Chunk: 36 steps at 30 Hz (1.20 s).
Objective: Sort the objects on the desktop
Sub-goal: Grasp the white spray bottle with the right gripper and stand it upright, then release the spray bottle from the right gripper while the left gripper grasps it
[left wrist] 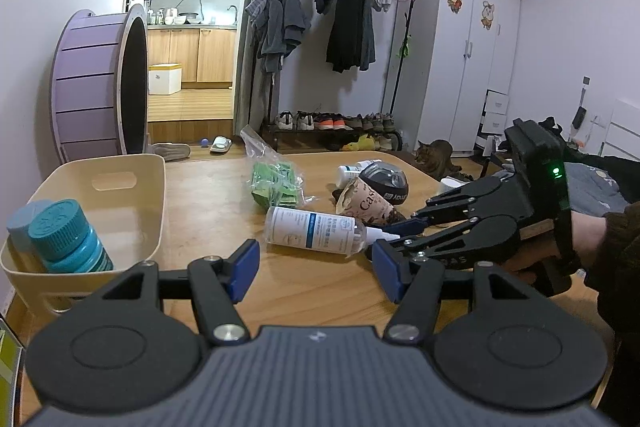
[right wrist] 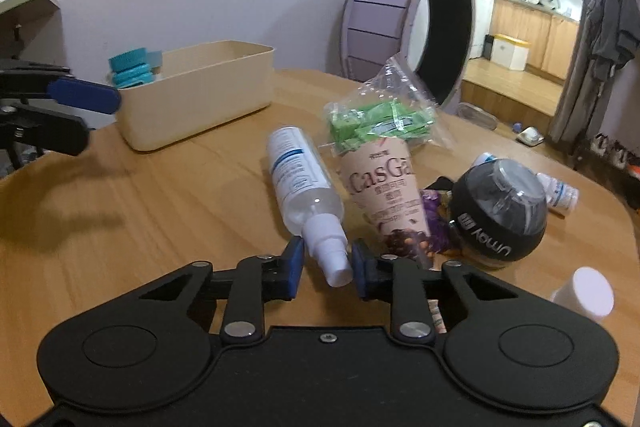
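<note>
Now my right gripper (right wrist: 326, 267), jaws apart, straddles the spray bottle's (right wrist: 298, 175) nozzle, its length pointing toward the table's far edge.

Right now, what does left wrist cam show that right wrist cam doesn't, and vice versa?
Left wrist only: a tabby cat on the floor past the table, a white wardrobe, and the right gripper from outside, open around the nozzle.

Right wrist only: a white round cap near the table edge and a purple snack wrapper.

Both: clear spray bottle, beige plastic bin, teal-capped jar, paper cup, wooden table.
</note>
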Each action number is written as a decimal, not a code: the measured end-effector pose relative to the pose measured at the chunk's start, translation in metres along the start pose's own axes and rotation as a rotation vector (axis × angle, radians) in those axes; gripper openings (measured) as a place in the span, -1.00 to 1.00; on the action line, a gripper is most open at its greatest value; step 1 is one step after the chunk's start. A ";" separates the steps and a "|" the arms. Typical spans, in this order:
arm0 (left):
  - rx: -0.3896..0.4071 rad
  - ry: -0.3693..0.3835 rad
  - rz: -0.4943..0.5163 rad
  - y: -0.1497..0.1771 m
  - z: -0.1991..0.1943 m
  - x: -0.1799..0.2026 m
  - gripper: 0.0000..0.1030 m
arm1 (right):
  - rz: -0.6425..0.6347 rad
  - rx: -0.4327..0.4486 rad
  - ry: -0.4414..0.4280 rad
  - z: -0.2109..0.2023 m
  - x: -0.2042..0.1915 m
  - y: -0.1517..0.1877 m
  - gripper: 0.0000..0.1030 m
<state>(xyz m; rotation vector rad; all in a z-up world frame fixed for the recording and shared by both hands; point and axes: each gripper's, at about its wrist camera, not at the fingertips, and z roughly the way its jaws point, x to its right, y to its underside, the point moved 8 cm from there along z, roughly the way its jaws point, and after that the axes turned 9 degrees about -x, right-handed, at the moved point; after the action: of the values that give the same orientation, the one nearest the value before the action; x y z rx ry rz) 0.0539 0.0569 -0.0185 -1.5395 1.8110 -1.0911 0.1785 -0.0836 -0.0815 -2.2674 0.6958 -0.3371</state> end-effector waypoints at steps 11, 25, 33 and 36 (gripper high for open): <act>0.004 0.008 0.001 -0.003 0.001 0.000 0.19 | -0.015 0.200 -0.046 -0.064 -0.024 -0.026 -0.59; 0.028 0.019 -0.020 -0.011 0.002 0.000 0.19 | 0.050 0.255 -0.132 -0.062 -0.022 -0.044 -0.56; 0.033 0.019 -0.025 -0.014 0.002 0.001 0.19 | 0.127 0.287 -0.132 -0.079 -0.002 -0.029 -0.27; 0.039 0.022 -0.030 -0.016 0.003 0.001 0.19 | 0.148 0.303 -0.131 -0.090 0.003 -0.023 -0.16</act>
<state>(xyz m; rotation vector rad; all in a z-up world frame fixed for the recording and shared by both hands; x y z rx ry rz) 0.0653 0.0550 -0.0066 -1.5418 1.7762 -1.1551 0.1510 -0.1234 -0.0016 -1.9208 0.6900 -0.2050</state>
